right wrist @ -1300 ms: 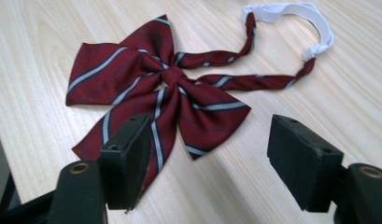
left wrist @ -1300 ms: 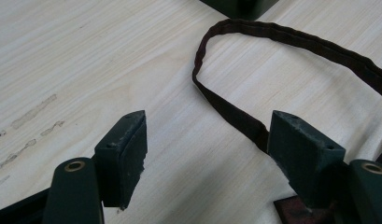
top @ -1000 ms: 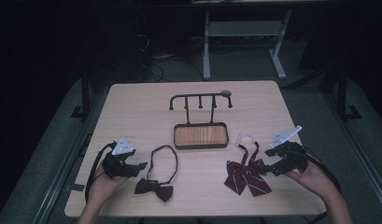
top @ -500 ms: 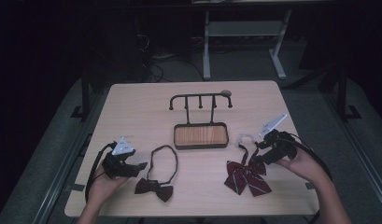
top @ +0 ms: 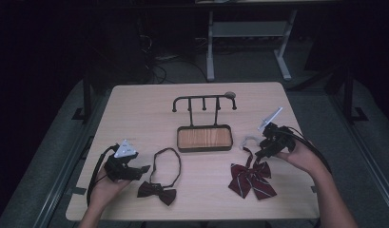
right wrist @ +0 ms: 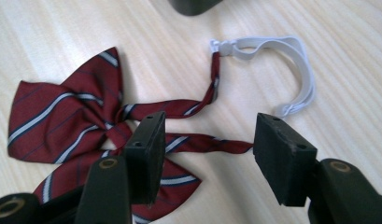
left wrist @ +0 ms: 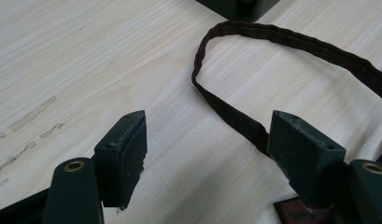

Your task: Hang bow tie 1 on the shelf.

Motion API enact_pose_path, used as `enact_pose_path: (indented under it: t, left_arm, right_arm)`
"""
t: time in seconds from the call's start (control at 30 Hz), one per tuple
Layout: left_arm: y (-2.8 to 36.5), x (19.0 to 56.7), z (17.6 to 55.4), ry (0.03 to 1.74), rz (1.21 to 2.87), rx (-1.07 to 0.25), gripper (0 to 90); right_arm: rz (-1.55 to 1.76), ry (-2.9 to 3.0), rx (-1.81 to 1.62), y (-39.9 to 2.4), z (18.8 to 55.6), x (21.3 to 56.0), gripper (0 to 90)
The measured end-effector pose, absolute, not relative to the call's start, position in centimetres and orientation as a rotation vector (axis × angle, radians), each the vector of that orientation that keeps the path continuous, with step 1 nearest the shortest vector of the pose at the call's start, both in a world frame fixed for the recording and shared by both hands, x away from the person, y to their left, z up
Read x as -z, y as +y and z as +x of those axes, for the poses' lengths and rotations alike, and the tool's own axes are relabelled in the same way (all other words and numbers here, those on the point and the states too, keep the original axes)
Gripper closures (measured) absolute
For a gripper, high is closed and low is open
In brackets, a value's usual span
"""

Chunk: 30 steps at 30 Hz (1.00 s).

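High view: your right gripper [top: 264, 148] sits near the table's [top: 135, 109] right edge, with bare wood behind it toward the far corner and the wooden tray [top: 204, 138] of the hook stand well to its left. Its jaws have just been closing yet stand apart, the striped bow tie's [right wrist: 76, 126] red strap lying between them, unpinched. That tie is dark red with pale stripes and a white elastic loop [right wrist: 291, 70]. Your left gripper [top: 143, 169] rests with jaws spread beside the brown bow tie [top: 157, 191] near the front-left edge.
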State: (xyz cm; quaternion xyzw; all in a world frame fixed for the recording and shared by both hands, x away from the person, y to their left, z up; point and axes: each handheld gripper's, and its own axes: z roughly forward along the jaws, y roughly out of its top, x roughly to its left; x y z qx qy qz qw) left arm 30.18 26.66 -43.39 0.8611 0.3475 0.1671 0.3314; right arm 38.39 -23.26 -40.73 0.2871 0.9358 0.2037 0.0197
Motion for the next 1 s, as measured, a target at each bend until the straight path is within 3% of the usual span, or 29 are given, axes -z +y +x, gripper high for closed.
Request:
enact_pose_path:
  t: [0.6,1.0]
  left_arm:
    - [26.8,43.5,30.3,0.913,2.253,-0.429,28.9]
    - [26.8,43.5,30.3,0.913,2.254,-0.429,28.9]
  right_arm:
    - [1.023,2.897,-0.503,-22.9,42.2,41.9,49.8]
    - [1.128,2.869,-0.39,-22.8,43.2,43.1,60.3]
